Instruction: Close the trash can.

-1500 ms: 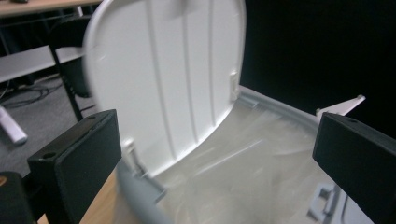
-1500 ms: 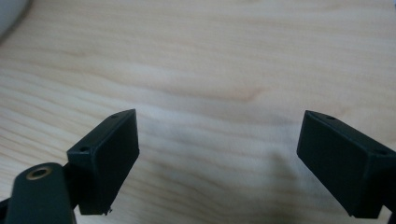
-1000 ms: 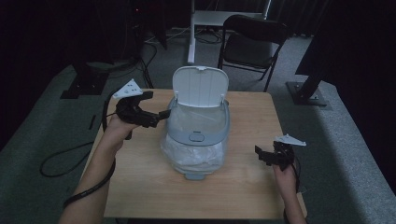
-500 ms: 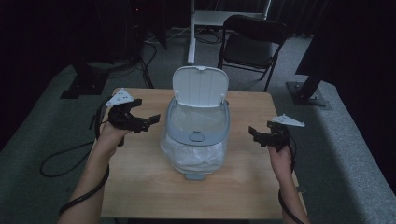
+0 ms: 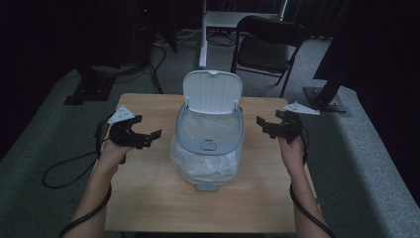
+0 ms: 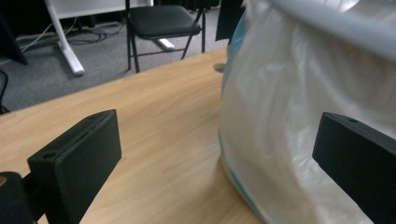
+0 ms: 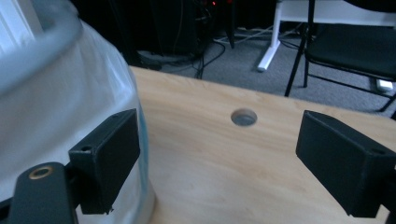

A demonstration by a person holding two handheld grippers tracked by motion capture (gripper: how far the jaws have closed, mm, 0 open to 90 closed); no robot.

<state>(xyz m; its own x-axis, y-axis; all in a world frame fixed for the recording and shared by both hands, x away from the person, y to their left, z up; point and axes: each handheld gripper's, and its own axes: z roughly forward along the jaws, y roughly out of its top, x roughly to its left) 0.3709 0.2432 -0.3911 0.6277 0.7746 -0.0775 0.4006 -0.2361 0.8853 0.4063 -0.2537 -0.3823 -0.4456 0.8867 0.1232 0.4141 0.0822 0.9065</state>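
- My left gripper (image 5: pixel 148 136) hangs just above the table (image 5: pixel 148 198), jaws spread wide and holding nothing; my right gripper (image 5: pixel 267 126) is the same on the other side, jaws parted and bare
- Between the two stands the bin (image 5: pixel 209 148), a small grey one with its lid (image 5: pixel 212 91) tipped up and back, away from me
- From my left gripper the bin is just ahead and to the inside; in the left gripper view the bag (image 6: pixel 299 116) bulges right up by my far jaw, near it but not touching as far as I can tell
- From my right gripper the bin sits just inside the near jaw; in the right gripper view the rim (image 7: pixel 37 51) arches above that jaw, and I cannot tell whether the jaw brushes the plastic
- I judge the bin light and stiff enough to hold its shape, but the bag draped over its outside is thin, soft and slippery, so it would slide or tear under a hard pinch
- The best hold looks to be the grey rim, one jaw inside and one outside, or a loose fold of bag just under it if the liner is what I want
- Beyond my right gripper a round hole (image 7: pixel 243 116) shows in the bare wood; further off a black chair (image 5: pixel 267 44) stands on the carpet
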